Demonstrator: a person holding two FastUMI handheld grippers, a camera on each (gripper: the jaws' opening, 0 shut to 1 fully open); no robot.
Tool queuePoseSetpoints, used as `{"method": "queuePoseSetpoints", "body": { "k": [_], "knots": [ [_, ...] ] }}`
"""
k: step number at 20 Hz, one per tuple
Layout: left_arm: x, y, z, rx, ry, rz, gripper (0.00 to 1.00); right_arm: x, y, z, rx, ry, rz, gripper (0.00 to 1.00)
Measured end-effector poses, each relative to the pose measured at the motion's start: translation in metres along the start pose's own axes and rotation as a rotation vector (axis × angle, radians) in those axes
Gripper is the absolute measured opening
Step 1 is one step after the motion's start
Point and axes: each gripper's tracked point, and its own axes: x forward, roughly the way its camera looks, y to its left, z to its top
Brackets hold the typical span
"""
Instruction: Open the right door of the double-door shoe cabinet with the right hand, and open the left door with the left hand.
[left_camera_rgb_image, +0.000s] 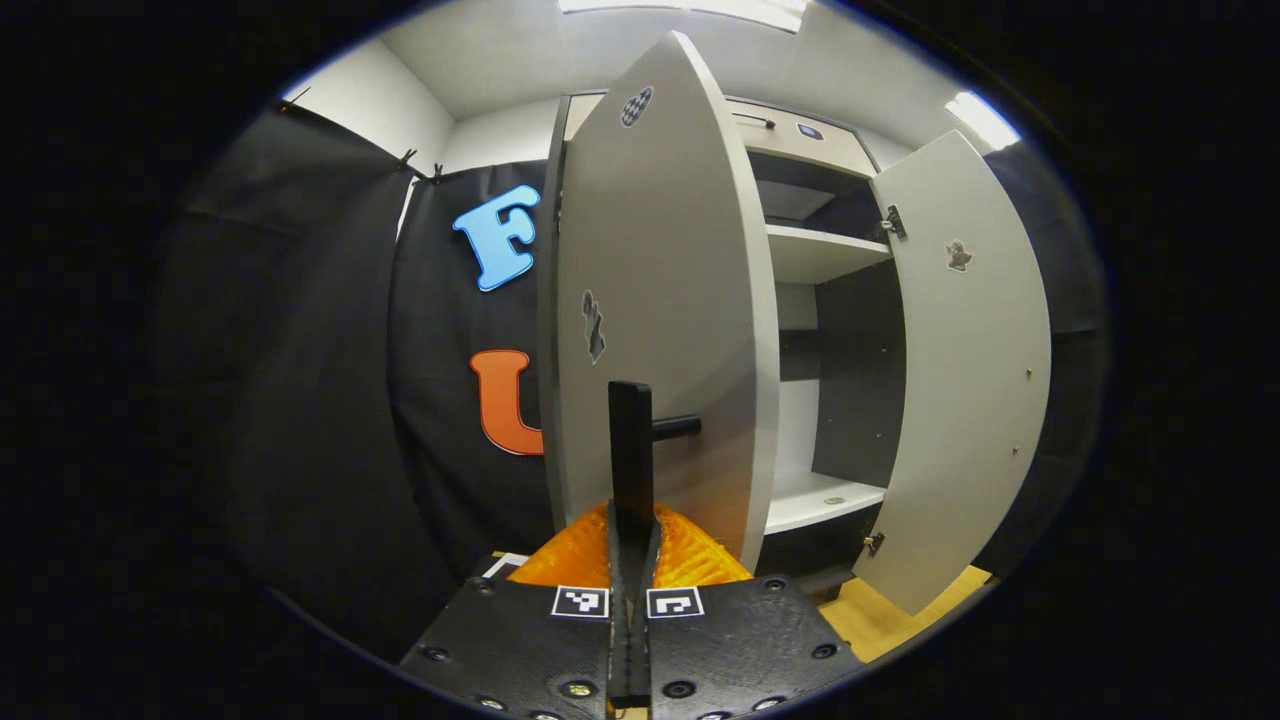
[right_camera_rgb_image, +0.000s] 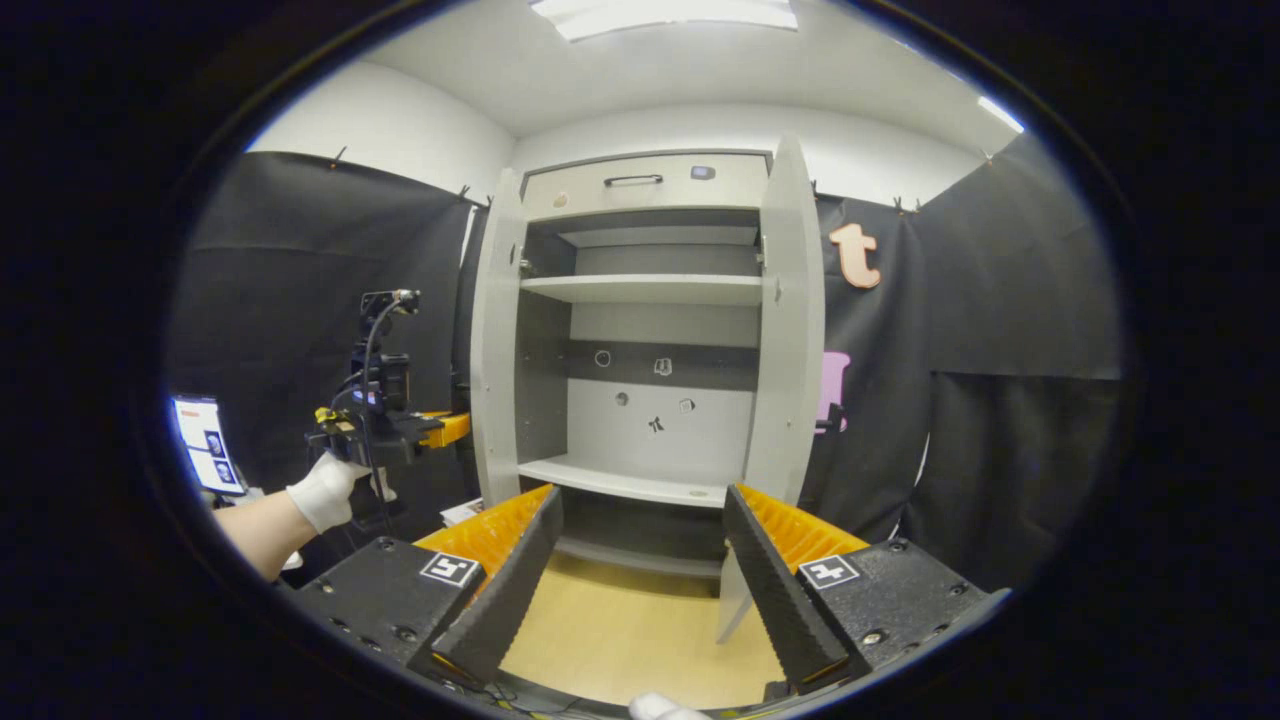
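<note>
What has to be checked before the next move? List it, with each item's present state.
1. Right door swung clear of the shoe cabinet: ok.
2. Left door swung out from the cabinet front: ok.
3. Left gripper closed on the left door's handle: ok.
4. Right gripper open, nothing between its fingers, clear of both doors: ok.
5. Left door at its full travel against the hinge stop: cannot tell.
</note>
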Motion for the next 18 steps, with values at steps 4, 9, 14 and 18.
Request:
{"method": "queuePoseSetpoints", "body": {
  "k": [4,9,14,18],
  "knots": [
    [-0.006,0.024,-0.003,-0.002,-0.003,0.047,0.00,0.002,0.008,0.002,-0.002,0.001,0.012,1.00],
    [-0.015,0.079,-0.010,-0.029,-0.011,0.130,0.00,0.001,0.018,0.008,-0.010,-0.005,0.024,1.00],
    [-0.016,0.078,-0.013,0.006,-0.015,0.054,0.00,0.002,0.024,0.010,-0.024,0.004,0.030,1.00],
    [-0.029,0.078,-0.015,-0.007,-0.016,0.051,0.00,0.003,0.029,0.013,-0.028,0.000,0.026,1.00]
  ]
}}
